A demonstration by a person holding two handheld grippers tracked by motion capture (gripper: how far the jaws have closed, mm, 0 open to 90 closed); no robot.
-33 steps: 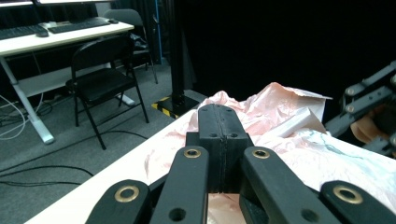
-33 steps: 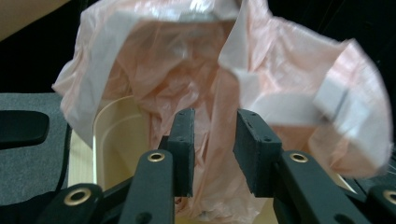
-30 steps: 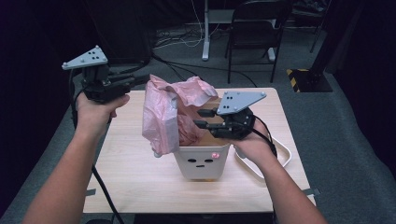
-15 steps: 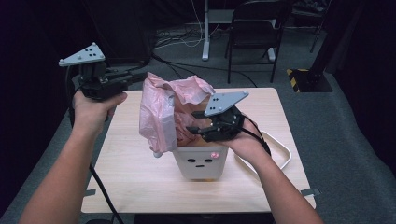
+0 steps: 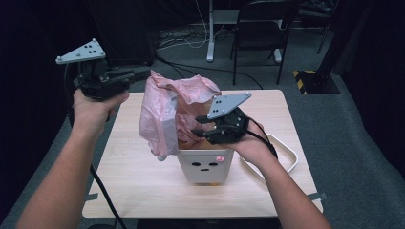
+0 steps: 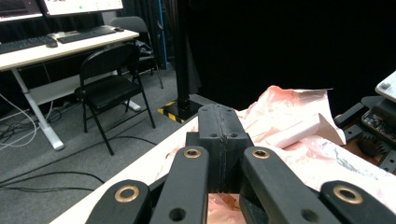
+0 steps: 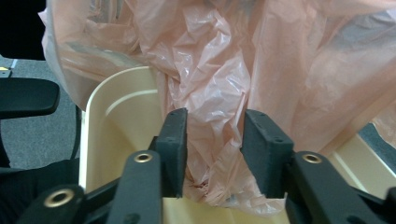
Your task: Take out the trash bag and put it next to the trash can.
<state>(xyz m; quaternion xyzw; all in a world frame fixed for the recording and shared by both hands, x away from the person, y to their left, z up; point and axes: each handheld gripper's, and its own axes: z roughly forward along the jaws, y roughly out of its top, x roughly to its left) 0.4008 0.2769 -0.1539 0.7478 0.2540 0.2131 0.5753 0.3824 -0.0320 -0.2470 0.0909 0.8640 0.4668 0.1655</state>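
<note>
L gripper [image 5: 138,75] jaws shut, prob. pinching the pink bag [image 5: 165,112] edge above the white bin [image 5: 205,164]; R gripper [image 7: 212,154], half-open and just closing round bag folds, should tuck them down w/o tearing.

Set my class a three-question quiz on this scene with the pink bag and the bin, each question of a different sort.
1. True or false: the left tongs stand wide open.
2. What lies between the jaws of the right tongs? A: the pink bag. B: a sponge. C: a cup.
3. What is drawn on the front of the white bin?

Key
1. False: their jaws are shut together.
2. A: the jaws have just been closing, with the bag between them and not yet clamped.
3. A simple face.
</note>
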